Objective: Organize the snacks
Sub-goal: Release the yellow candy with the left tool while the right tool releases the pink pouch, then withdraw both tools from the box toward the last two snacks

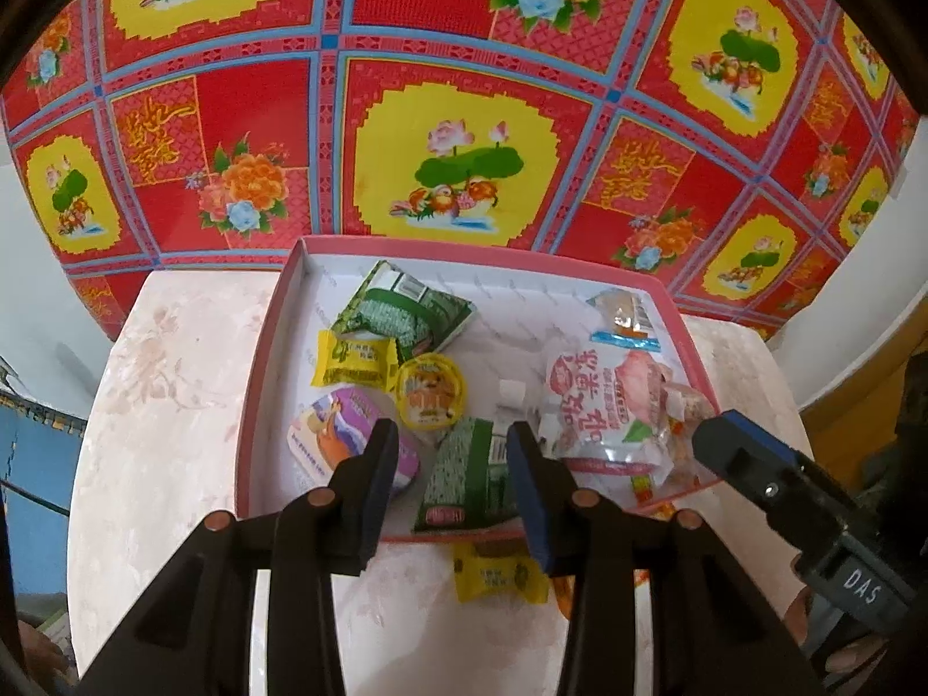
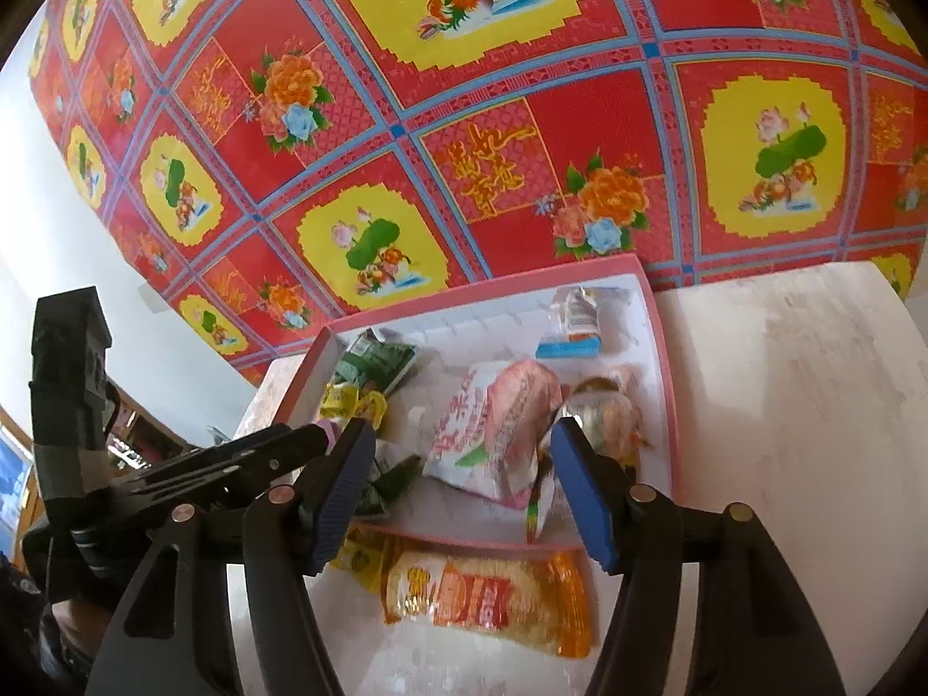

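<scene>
Snacks are gathered in a shallow pink-rimmed box (image 1: pixel 264 359) set on a pale marbled tabletop (image 1: pixel 168 406), whose far edge meets a glossy red, yellow and blue floral cloth (image 1: pixel 464 116). Bare tabletop is seen to the left of the box and, in the right wrist view, widely to its right. Inside the box, white floor is left free near the far wall, between a crinkled green packet (image 1: pixel 406 313) and a small clear packet with a blue strip (image 1: pixel 623 319).

The left gripper (image 1: pixel 455 452) is held open above the near part of the box, nothing pressed between its blue ribbed pads; a second green packet (image 1: pixel 464 475) lies below the gap. The right gripper (image 2: pixel 464 475) is likewise open and empty, over a soft white-and-pink bag (image 2: pixel 493 435).

Outside the near rim, a yellow wrapped sweet (image 1: pixel 499 577) and a glossy orange packet (image 2: pixel 493 597) lie on the table. A round yellow cup (image 1: pixel 430 391), a purple-lidded cup (image 1: pixel 342 435) and what may be another yellow sweet (image 1: pixel 351 359) sit inside.
</scene>
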The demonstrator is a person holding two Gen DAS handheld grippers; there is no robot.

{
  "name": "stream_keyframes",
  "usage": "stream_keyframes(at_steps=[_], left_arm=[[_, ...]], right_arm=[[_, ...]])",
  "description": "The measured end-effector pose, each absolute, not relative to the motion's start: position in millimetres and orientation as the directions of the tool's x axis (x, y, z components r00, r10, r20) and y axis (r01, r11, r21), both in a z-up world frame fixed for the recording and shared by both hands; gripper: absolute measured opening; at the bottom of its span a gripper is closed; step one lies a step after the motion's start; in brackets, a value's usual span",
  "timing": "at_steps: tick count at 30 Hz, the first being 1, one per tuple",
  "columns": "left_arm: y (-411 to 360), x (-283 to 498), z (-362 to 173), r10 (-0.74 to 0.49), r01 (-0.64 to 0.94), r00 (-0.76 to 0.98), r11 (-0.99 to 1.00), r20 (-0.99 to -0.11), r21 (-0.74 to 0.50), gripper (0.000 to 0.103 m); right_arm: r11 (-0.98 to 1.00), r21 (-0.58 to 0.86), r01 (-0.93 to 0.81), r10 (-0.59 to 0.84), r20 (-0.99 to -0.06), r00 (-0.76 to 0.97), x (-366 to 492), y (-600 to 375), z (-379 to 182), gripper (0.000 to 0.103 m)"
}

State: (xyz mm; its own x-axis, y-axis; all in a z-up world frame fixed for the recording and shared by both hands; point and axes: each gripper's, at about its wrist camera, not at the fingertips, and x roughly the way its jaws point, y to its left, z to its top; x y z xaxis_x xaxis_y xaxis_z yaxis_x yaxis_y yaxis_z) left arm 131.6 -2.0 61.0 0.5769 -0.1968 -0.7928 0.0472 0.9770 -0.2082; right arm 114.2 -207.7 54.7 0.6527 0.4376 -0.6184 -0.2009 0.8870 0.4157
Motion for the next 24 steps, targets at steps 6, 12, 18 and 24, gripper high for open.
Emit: stream_keyframes(at_steps=[6, 12, 18, 24], left_arm=[[-5, 121, 61, -0.199, 0.047, 0.574, 0.976, -0.794, -0.210, 0.041], [-8, 111, 58, -0.197, 0.048, 0.567, 0.977, -0.800, -0.207, 0.041], [-8, 102, 52, -0.204, 0.054, 0.548, 0.976, -0.811, -0.209, 0.041], [-11, 101, 46, -0.236, 0.063, 0.514, 0.969, -0.825, -0.238, 0.041]], right_arm=[[0.891, 0.416, -0.182, 0.427, -0.632, 0.647, 99, -212, 52, 0.067], [0.895, 0.408, -0.182, 0.423, -0.647, 0.634, 87, -211, 46, 0.071], [0.901, 0.398, -0.174, 0.414, -0.665, 0.622, 81, -210, 38, 0.072], [0.903, 0.398, -0.162, 0.407, -0.674, 0.616, 78, -214, 35, 0.072]])
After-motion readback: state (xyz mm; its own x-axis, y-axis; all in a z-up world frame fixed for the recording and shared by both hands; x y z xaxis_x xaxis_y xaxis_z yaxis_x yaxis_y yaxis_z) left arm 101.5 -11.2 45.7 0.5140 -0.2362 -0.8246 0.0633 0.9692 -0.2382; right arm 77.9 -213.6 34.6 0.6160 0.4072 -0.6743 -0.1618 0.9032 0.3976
